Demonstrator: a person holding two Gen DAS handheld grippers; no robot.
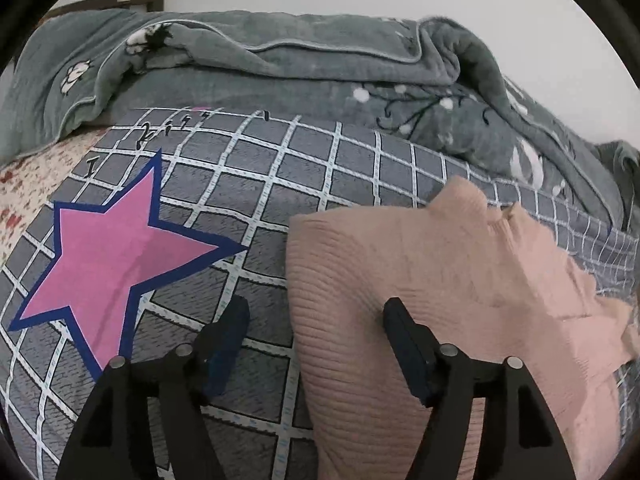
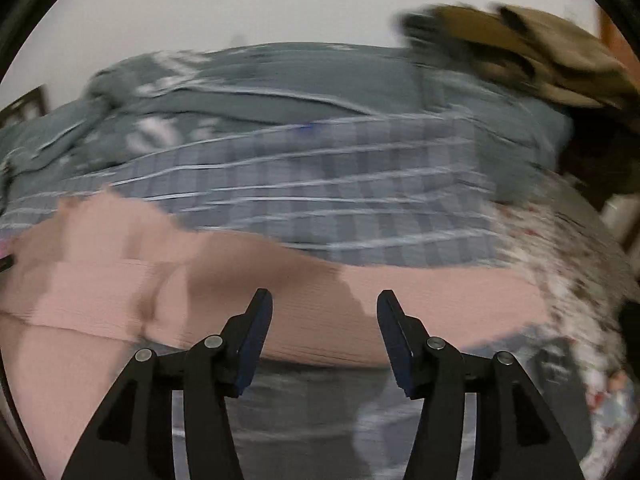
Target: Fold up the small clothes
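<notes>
Your bed fills both views: a grey checked sheet (image 1: 304, 184) with a pink star (image 1: 116, 252) at the left of the left-wrist frame, and a rumpled grey-green blanket (image 1: 280, 56) heaped across the top. The pink ribbed garment (image 1: 400, 300) you are folding lies on the sheet at the lower right of that frame. Its left edge runs straight, like a finished fold, while looser fabric bunches toward the right. It looks partly folded, with the right side left to square up.

In the right-wrist frame the garment (image 2: 168, 292) stretches across the middle and lower left, but heavy blur means you cannot tell how its layers sit there.

Your left claw (image 1: 316, 340) stands with its jaws spread wide, straddling the garment's left edge and gripping nothing. Your right claw (image 2: 324, 320) is likewise spread and empty, close above the garment's near edge.
</notes>
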